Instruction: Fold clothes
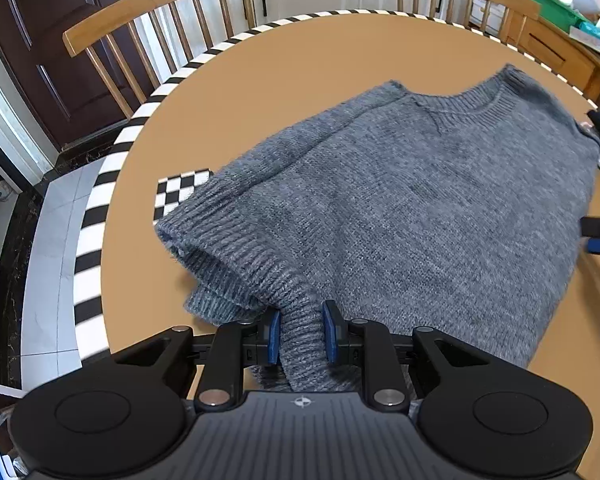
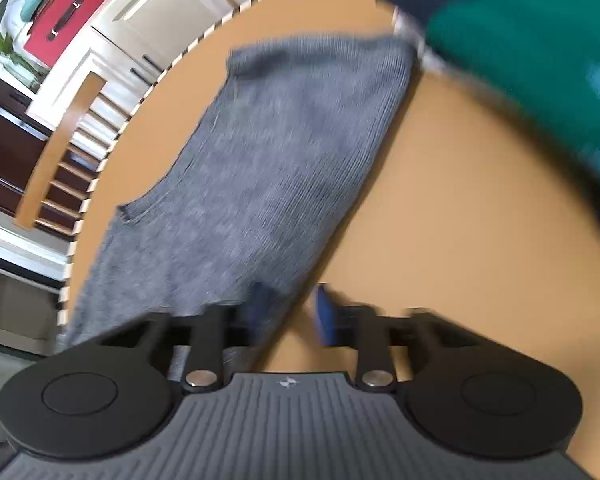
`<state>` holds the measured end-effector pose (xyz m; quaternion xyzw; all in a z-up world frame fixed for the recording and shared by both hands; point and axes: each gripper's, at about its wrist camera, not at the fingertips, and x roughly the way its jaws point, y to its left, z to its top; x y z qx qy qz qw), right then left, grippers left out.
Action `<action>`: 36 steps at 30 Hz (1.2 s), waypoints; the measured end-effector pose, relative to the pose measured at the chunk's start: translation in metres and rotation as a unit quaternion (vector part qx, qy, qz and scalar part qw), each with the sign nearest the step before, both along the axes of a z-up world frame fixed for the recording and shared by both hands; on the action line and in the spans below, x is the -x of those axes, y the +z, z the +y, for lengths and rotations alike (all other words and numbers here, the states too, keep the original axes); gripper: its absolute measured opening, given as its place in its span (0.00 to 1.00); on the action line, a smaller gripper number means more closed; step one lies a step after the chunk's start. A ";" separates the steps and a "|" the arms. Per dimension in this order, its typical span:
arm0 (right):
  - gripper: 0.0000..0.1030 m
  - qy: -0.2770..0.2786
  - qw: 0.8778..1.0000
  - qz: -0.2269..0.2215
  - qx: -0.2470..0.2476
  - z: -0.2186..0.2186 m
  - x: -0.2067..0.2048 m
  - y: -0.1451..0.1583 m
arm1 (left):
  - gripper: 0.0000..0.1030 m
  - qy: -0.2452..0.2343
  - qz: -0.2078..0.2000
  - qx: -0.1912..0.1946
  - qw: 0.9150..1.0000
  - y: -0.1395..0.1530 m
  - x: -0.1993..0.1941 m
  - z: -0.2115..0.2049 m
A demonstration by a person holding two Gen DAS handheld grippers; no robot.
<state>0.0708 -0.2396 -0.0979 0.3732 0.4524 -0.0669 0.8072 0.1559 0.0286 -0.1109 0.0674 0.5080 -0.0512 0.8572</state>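
At the table's (image 1: 260, 92) near edge, left gripper (image 1: 301, 334) clamps the sweater's (image 1: 420, 184) ribbed hem; right gripper (image 2: 288, 316) stands apart beside its side edge. Likely next: carry hem toward collar.

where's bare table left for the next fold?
Free: the table between the sweater's collar and the far striped edge, plus the strip left of it. In the right wrist view, a bare patch right of the sweater. Crowded: far right, green and navy clothes.

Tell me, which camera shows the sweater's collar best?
The left wrist view: the sweater's collar is sharp and in full view there. The right wrist view is blurred, showing only a notch of it.
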 end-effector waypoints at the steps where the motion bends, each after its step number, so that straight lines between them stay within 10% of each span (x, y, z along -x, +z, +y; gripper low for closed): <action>1: 0.06 0.004 1.000 0.001 0.001 0.003 -0.002 -0.002 | 0.23 0.000 0.001 0.001 1.000 0.000 0.002 0.000; 20: 0.09 0.070 0.989 -0.011 0.130 0.004 -0.070 0.011 | 0.22 -0.012 0.028 0.034 0.999 0.000 0.034 -0.043; 24: 0.34 0.075 0.992 -0.008 0.101 0.004 -0.021 0.024 | 0.20 -0.011 0.031 0.037 0.999 -0.001 0.032 -0.043; 28: 0.35 0.107 0.994 0.009 0.029 0.022 0.020 0.022 | 0.20 -0.014 0.031 0.035 0.999 -0.002 0.032 -0.043; 36: 0.03 0.158 0.987 0.030 -0.006 0.038 0.016 0.009 | 0.20 -0.018 0.035 0.042 0.998 -0.002 0.035 -0.046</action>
